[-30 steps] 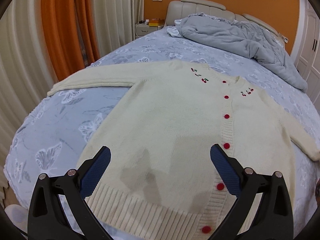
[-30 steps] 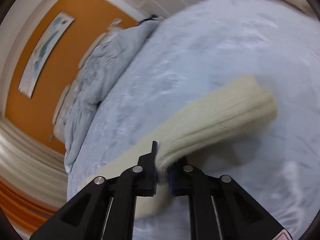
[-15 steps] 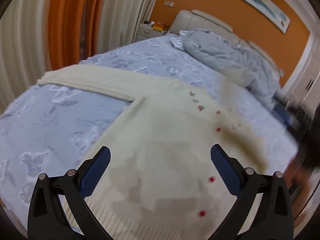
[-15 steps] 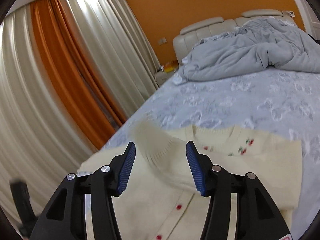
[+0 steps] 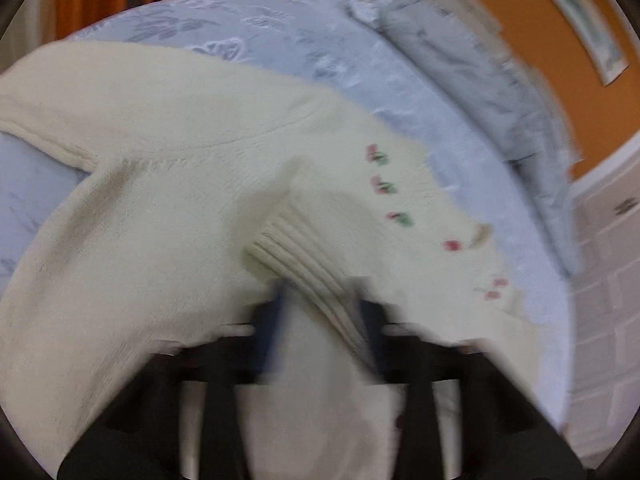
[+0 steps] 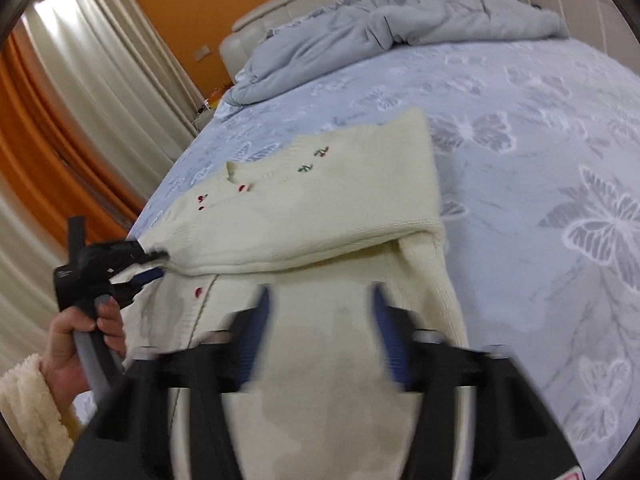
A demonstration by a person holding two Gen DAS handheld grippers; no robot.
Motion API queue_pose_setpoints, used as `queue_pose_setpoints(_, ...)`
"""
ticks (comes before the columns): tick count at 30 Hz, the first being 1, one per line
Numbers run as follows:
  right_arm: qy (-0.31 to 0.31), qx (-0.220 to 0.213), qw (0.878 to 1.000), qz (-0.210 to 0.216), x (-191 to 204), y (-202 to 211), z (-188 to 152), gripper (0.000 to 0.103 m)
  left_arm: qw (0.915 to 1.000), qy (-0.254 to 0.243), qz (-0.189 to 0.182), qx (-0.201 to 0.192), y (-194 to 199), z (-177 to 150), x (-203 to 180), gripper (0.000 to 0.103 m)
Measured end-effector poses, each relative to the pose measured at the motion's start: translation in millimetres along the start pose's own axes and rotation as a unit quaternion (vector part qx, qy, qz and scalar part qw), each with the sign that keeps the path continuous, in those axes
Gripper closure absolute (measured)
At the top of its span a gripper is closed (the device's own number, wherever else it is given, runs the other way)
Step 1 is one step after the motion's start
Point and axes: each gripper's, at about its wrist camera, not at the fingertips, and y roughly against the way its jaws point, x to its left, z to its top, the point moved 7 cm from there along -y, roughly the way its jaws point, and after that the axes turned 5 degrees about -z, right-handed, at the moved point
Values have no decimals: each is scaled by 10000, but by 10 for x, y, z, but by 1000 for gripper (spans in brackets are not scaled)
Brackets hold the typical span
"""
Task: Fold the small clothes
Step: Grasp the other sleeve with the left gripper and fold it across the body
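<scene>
A cream knitted cardigan (image 6: 304, 216) with red buttons and cherry embroidery lies on the bed; its right sleeve is folded across the chest. In the left wrist view the cardigan (image 5: 160, 220) fills the frame, and the sleeve's ribbed cuff (image 5: 304, 260) lies between the blurred jaws of my left gripper (image 5: 324, 316). The right wrist view shows my left gripper (image 6: 154, 266) at the cuff end of the sleeve, jaws nearly closed around it. My right gripper (image 6: 320, 320) is open and empty above the cardigan's lower half.
The bed has a pale blue butterfly-print sheet (image 6: 540, 128). A crumpled grey duvet (image 6: 380, 28) lies by the headboard. Orange and cream curtains (image 6: 60, 120) hang on the left. My hand in a fluffy sleeve (image 6: 80, 332) holds the left gripper.
My right gripper carried the sleeve over the cardigan, let it go and pulled back open. My left gripper moved in over the cardigan and narrowed around the sleeve cuff.
</scene>
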Motion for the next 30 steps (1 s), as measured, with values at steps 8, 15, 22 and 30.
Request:
queue_pose_setpoints(8, 410, -111, 9989, -181, 197, 180, -112, 68, 9956, -247, 194, -888, 310, 232, 248, 74)
queue_pose_setpoints(15, 827, -42, 9965, 69, 583, 683, -691, 50, 9775, 470, 1024, -1784, 1183, 873, 1741, 25)
queue_pose_setpoints(22, 854, 558, 9946, 161, 912, 699, -1203, 44, 9414, 2371, 1911, -1448, 1201, 1177, 3422, 55)
queue_pose_setpoints(30, 981, 650, 9929, 159, 1077, 635, -1229, 43, 9523, 1638, 1588, -2026, 1437, 1743, 2715, 93)
